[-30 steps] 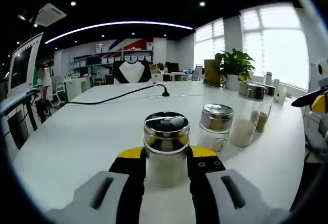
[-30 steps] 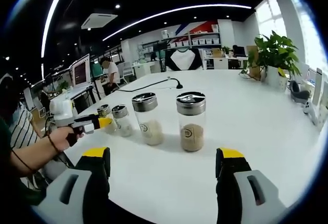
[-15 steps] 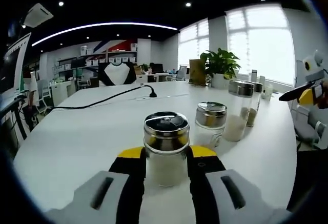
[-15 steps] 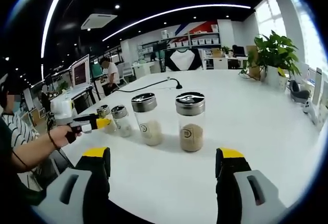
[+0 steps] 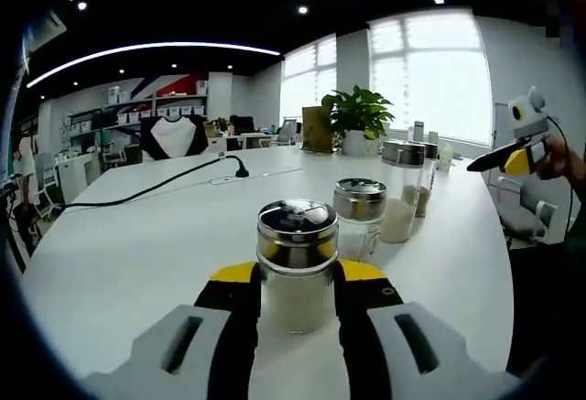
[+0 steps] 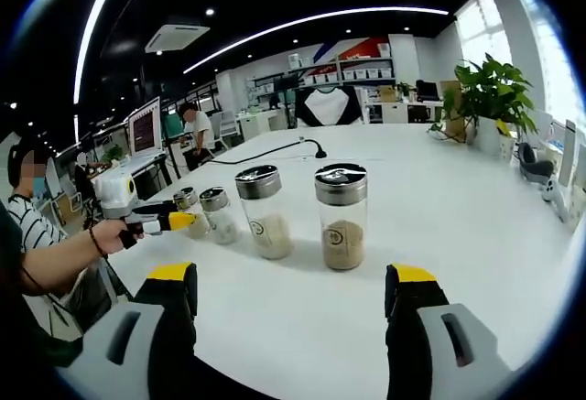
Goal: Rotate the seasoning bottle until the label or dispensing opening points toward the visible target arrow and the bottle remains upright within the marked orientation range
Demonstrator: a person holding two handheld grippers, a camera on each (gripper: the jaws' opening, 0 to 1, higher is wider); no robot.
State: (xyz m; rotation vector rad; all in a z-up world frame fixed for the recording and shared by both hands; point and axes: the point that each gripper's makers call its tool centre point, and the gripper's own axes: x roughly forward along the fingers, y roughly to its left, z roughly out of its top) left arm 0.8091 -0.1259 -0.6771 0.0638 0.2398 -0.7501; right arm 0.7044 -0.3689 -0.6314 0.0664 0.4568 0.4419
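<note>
Left gripper view looked across a wide white table in an open office, with a potted plant at its far edge before bright windows and a black cable trailing over the tabletop. On this table four glass seasoning bottles with metal lids stood upright in a row. The nearest seasoning bottle, part filled with white grains, sat between the jaws of the left gripper, whose black pads pressed against its glass on both sides, clamped on it. Just beyond it stood a short second bottle, then a tall third bottle and a fourth bottle partly hidden behind that one. At the right edge a hand held the right gripper in the air, well apart from the row.

Right gripper view showed the same row from the other end: the tall bottle of brown seasoning closest, the held bottle farthest, with the left gripper's yellow-tipped jaws beside it in the person's hand. The right gripper's own jaws stood wide apart with nothing between them, low in the view and short of the bottles.
</note>
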